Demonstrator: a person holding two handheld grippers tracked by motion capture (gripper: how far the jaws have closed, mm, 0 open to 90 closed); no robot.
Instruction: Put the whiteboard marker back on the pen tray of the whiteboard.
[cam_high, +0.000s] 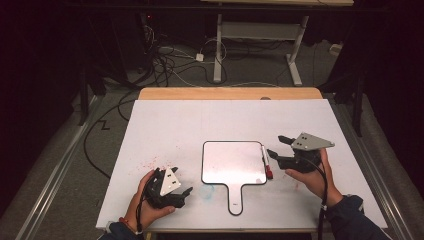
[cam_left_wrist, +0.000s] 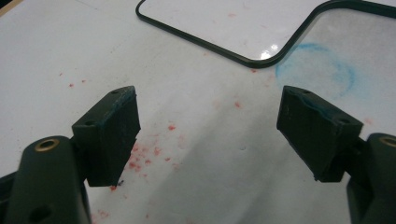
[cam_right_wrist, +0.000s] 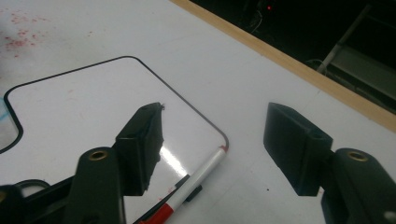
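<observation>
Right now the marker (cam_high: 266, 162) lies flat on the right edge of the small whiteboard (cam_high: 233, 162). It has a white body and a red end, and the red end points toward the person. From the right tool's view, the marker (cam_right_wrist: 194, 186) rests partly on the board's dark rim, near a rounded corner. Nothing is holding it. It looks like it has been put down there so it is easy to grab again.

The right tool (cam_high: 280, 147) is just beside the marker, a little above it. Its jaws stand wide apart and they hold nothing. The person's right hand (cam_high: 312, 175) grips the tool from behind.

The whiteboard is shaped like a paddle with a short handle that points toward the person. It lies flat near the middle of the table (cam_high: 165, 125), so both tools can get to it. Its face looks almost clean.

The left tool (cam_high: 182, 192) sits low by the near left side, well apart from the marker. Its jaws are wide open too, with nothing between them. It seems to be waiting.

Small red specks (cam_left_wrist: 149, 154) dot the table near the left tool, and a faint blue smear (cam_left_wrist: 322, 70) sits by the board's corner.

I count one marker, one whiteboard, two tools and two hands.
</observation>
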